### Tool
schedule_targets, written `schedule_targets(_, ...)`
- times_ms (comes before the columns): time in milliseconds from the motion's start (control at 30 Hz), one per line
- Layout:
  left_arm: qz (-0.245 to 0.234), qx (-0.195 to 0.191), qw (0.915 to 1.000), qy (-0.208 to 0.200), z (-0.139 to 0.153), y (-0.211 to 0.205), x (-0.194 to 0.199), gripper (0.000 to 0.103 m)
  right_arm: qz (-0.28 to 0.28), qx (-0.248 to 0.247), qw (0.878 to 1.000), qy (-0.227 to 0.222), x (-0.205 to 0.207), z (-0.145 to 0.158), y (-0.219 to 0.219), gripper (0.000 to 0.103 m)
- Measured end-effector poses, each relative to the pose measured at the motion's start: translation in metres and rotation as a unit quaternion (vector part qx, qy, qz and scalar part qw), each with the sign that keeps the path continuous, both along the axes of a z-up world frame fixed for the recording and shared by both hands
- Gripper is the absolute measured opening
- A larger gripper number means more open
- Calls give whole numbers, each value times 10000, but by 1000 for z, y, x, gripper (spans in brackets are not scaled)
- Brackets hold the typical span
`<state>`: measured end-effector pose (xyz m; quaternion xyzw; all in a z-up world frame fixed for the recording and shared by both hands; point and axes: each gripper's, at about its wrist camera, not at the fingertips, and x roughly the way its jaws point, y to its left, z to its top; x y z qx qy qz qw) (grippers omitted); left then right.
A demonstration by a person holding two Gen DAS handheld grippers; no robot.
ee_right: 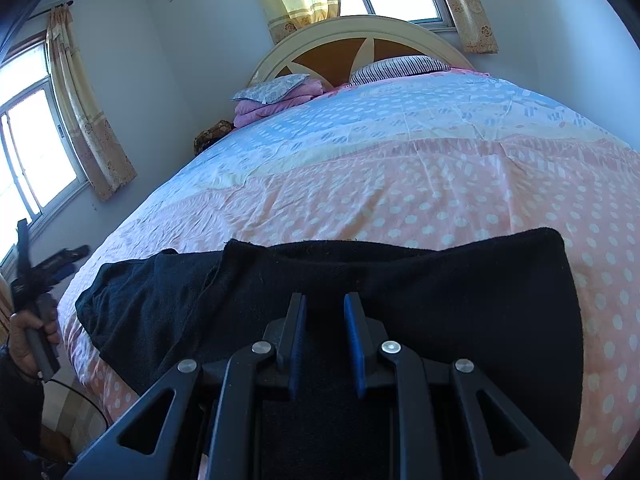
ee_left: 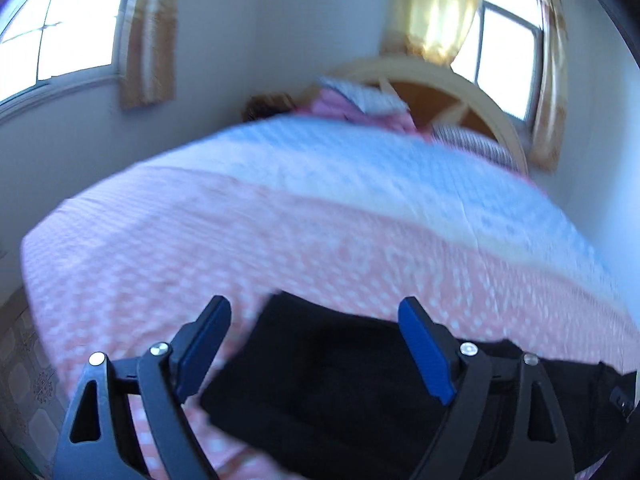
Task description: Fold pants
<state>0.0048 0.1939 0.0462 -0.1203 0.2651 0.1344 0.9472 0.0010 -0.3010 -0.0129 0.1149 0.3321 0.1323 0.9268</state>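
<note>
Black pants [ee_right: 460, 300] lie folded on the near part of the bed, with one end trailing toward its left edge. My right gripper [ee_right: 325, 298] rests low on the middle of them. Its jaws stand narrowly apart, dark cloth fills the gap, and creases run toward the tips. The left wrist view is blurred. In it the pants [ee_left: 320, 380] lie below my left gripper [ee_left: 314, 304], which is open wide with nothing between the blue pads [ee_left: 424, 348]. In the right wrist view a hand [ee_right: 24, 336] holds the left gripper [ee_right: 48, 240] off the bed's left edge.
The bedspread [ee_right: 400, 184] is pink with white dots near me and blue farther away. Pillows [ee_right: 400, 66] and a folded pink blanket [ee_right: 276, 102] sit by the headboard [ee_right: 360, 24]. Curtained windows are on the left and back walls. Floor shows to the left of the bed.
</note>
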Motion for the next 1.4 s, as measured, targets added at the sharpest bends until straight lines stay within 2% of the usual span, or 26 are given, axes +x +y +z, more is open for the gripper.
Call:
schedule_targets(67,170,-276,9995,-36,-5,18,-18,88,-5,41,10000,14,0,0,-1,21)
schedule_targets(133,93,-651,9978,41,-21,30,-24,88,-8,81,10000,24,0,0,-2,22)
schedule_targets(233,122,-1045,9939,332,-50,32,-21,88,-15,100,9999,23,-1,-1,-2,22)
schedule_targets(333,46,-1763,9825,601,-75,26,-12,88,-13,87,10000,22,0,0,-2,22)
schedule_targets(367,168,-1894,9799,599,-79,24,-13,87,-18,87,10000,19,0,0,-2,22)
schedule_targets(433,233,-1896,9803,504,-75,17,-19,88,-23,89,10000,16,0,0,-2,22)
schedule_targets(600,307,-2391,9698,362,-74,10,-43,86,-23,87,10000,22,0,0,-2,22)
schedule_targets(700,190,-2272,9730,363,-74,6,-39,86,-25,88,10000,23,0,0,-2,22)
schedule_targets(933,615,-2591,9639,68,-76,19,-24,85,-24,85,10000,21,0,-1,-2,22)
schedule_targets(967,630,-2571,9643,21,-75,19,-23,76,-26,89,10000,22,0,-1,-2,22)
schedule_targets(1000,614,-2542,9652,-5,-75,18,-21,55,-26,94,9999,23,0,0,-2,22)
schedule_targets(1033,593,-2544,9653,20,-76,19,-19,43,-26,98,9999,24,0,0,-2,22)
schedule_targets(1067,542,-2640,9630,73,-80,21,-16,21,-23,93,10000,23,0,0,-2,22)
schedule_targets(1167,447,-3080,9503,10,-89,32,-18,19,-23,93,10000,27,0,0,-2,22)
schedule_targets(1200,409,-3071,9508,2,-88,33,-19,19,-22,92,10000,26,0,0,-3,22)
schedule_targets(1300,319,-2722,9617,24,-77,25,-18,18,-24,92,10000,25,0,-1,-3,22)
schedule_targets(1400,-208,-2163,9759,-216,-44,3,-15,18,-30,164,9999,34,0,0,-4,22)
